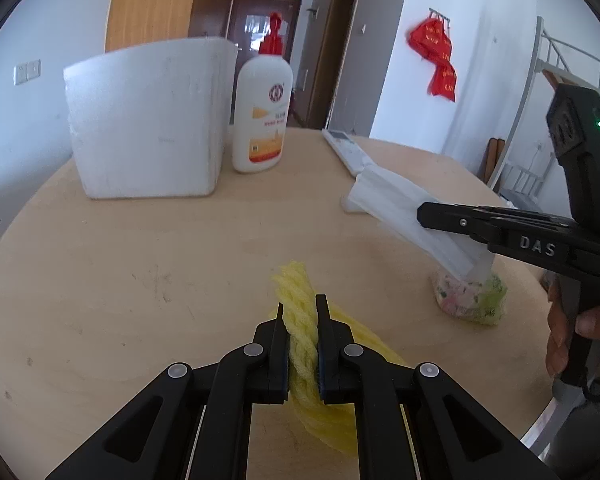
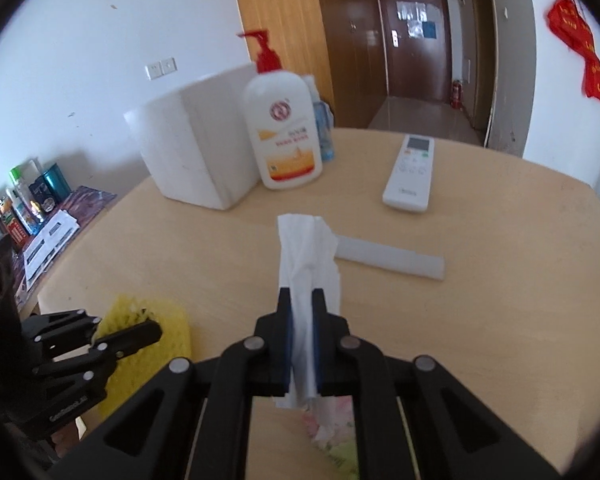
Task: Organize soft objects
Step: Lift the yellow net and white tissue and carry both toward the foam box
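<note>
My left gripper [image 1: 300, 304] is shut on a yellow foam net sleeve [image 1: 300, 336], held low over the wooden table [image 1: 140, 280]; it also shows in the right wrist view [image 2: 152, 320] at lower left. My right gripper [image 2: 302, 294] is shut on a white tissue [image 2: 306, 256] pulled up from a flowered tissue pack [image 2: 332, 428] on the table. In the left wrist view the right gripper [image 1: 420, 212] holds the tissue [image 1: 400, 208] above the pack [image 1: 468, 300] at the right.
A white foam box [image 1: 148, 120] stands at the back left with a red-pump lotion bottle [image 1: 262, 116] beside it. A white remote [image 2: 410, 172] and a white foam strip [image 2: 392, 262] lie farther right. Bottles and papers [image 2: 32, 216] sit beyond the table's left edge.
</note>
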Motion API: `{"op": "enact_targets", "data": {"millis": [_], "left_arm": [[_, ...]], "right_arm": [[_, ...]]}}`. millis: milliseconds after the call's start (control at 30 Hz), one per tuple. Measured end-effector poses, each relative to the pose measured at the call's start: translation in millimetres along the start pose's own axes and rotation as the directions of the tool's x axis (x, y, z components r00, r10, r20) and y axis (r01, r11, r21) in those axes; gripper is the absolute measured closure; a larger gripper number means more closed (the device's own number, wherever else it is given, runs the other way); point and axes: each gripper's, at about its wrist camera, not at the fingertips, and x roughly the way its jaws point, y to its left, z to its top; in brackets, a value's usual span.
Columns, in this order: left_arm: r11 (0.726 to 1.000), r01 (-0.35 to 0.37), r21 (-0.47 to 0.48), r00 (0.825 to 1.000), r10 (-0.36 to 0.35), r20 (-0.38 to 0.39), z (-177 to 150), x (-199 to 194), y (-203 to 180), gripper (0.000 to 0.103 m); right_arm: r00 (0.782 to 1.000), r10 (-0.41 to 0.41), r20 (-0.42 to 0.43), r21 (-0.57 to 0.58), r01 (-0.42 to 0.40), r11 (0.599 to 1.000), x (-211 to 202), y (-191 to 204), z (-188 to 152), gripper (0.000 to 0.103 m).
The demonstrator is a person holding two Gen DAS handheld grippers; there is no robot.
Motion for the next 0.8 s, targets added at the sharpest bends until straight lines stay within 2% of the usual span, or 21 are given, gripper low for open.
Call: {"op": "enact_targets", "data": {"millis": [400, 800], "left_arm": [[1.0, -0.012, 0.021, 0.996, 0.01, 0.087, 11.9, -32.2, -4.6, 0.093], [0.997, -0.044, 0.057, 0.978, 0.032, 0.204, 21.4, -81.8, -17.4, 0.093]], "right_arm": [[0.998, 0.012, 0.069, -0.031, -0.01, 0.999, -29.9, 20.7, -3.9, 0.092], [0.98, 0.009, 0.199, -0.051, 0.001, 0.999, -86.8, 40.4, -8.6, 0.092]]}}
